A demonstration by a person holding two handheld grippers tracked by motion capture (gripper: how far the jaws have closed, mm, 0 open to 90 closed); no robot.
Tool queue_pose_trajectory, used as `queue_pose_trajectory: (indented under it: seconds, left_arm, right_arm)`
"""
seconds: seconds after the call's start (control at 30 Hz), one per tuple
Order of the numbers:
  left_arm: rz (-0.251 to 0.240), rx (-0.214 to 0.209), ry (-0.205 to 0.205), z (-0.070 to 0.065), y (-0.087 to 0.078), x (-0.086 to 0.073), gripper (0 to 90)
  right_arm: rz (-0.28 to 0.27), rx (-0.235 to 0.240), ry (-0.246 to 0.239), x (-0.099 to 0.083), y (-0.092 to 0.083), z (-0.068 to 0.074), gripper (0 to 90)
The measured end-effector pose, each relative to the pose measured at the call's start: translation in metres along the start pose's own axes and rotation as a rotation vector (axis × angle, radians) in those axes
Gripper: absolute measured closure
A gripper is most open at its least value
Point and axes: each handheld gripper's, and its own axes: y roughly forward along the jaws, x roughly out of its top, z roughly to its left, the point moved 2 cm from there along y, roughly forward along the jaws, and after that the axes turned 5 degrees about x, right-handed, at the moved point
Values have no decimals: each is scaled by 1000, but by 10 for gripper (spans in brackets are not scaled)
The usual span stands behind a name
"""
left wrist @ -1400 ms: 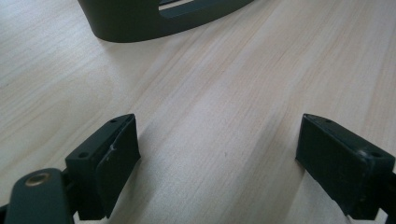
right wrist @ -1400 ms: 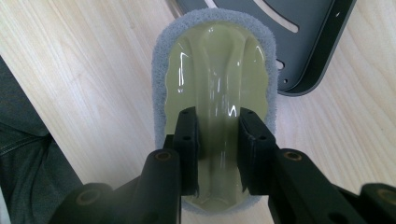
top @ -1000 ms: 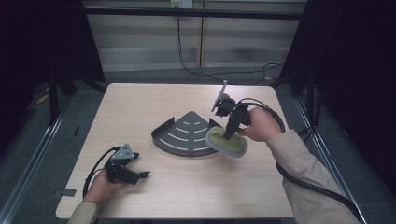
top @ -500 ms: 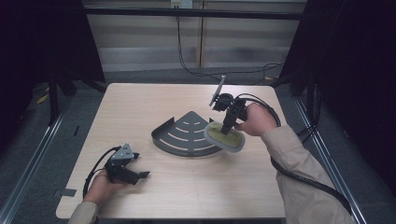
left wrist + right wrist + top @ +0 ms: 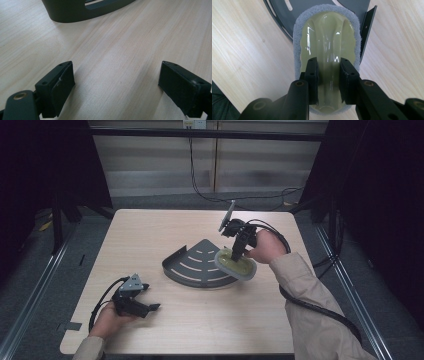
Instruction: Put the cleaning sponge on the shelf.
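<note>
A dark grey fan-shaped tray (image 5: 197, 265) with slots lies at the table's middle. On its right corner rests an oval scrubber (image 5: 236, 263) with a pale yellow-green plastic handle and a grey felt rim. My right gripper (image 5: 235, 254) points down and is shut on the scrubber's handle ridge (image 5: 329, 62); the tray (image 5: 279, 10) lies beneath it. My left gripper (image 5: 150, 307) rests low at the table's front left, open, nothing between its jaws. Its fingers (image 5: 58, 85) frame bare wood, with the tray's curved wall (image 5: 75, 11) ahead.
The light wooden table (image 5: 150, 235) stands on a grey floor with dark frames and curtains at both sides. Black cables trail from both grippers. A person's sleeve (image 5: 310, 300) reaches in from the bottom right.
The right gripper has shifted the scrubber slightly left and away over the tray's right corner. The left gripper has stayed put.
</note>
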Motion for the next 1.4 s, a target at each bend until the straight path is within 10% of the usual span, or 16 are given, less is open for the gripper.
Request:
queue_pose_trajectory:
  seconds: [1.4]
  left_arm:
    - [-1,-4,-1,0,0,0,127]
  right_arm:
    - [-48,-24,91,31,12,-16,716]
